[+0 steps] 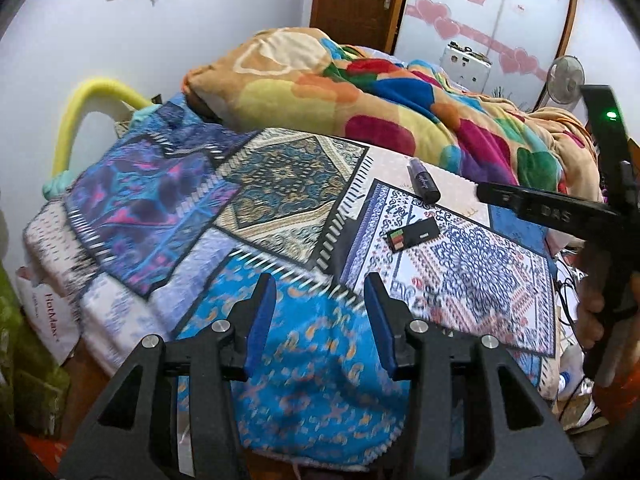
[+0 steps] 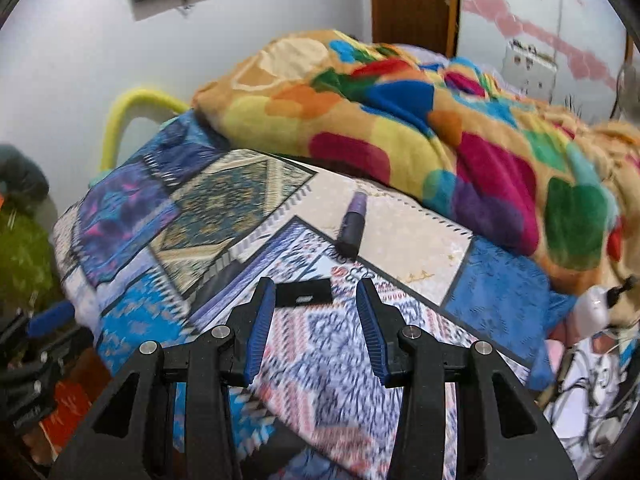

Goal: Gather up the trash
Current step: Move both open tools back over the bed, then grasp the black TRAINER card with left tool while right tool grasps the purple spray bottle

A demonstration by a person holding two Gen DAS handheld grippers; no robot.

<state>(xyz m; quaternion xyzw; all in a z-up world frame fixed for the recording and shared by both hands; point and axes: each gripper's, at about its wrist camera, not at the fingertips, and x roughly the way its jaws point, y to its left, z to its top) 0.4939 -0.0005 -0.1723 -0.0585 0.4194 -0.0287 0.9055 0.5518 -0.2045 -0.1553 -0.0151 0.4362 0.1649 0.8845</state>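
Observation:
A small flat black packet (image 1: 412, 234) with red and green marks lies on the patchwork bedspread (image 1: 280, 208). A dark purple tube (image 1: 423, 180) lies just beyond it. My left gripper (image 1: 319, 280) hovers over the near blue patch, open with nothing between its pads, to the left of both items. My right gripper (image 2: 315, 282) is open too. In the right wrist view the black packet (image 2: 304, 294) shows on the cloth just past its fingertips, and the purple tube (image 2: 352, 224) lies farther on. The right gripper's black finger (image 1: 486, 194) reaches in from the right, near the tube.
A bunched multicoloured blanket (image 1: 380, 92) covers the far side of the bed. A yellow foam tube (image 1: 80, 120) arches at the left corner. A white shopping bag (image 1: 48, 312) sits on the floor to the left. Cables and clutter (image 2: 592, 380) lie at the right edge.

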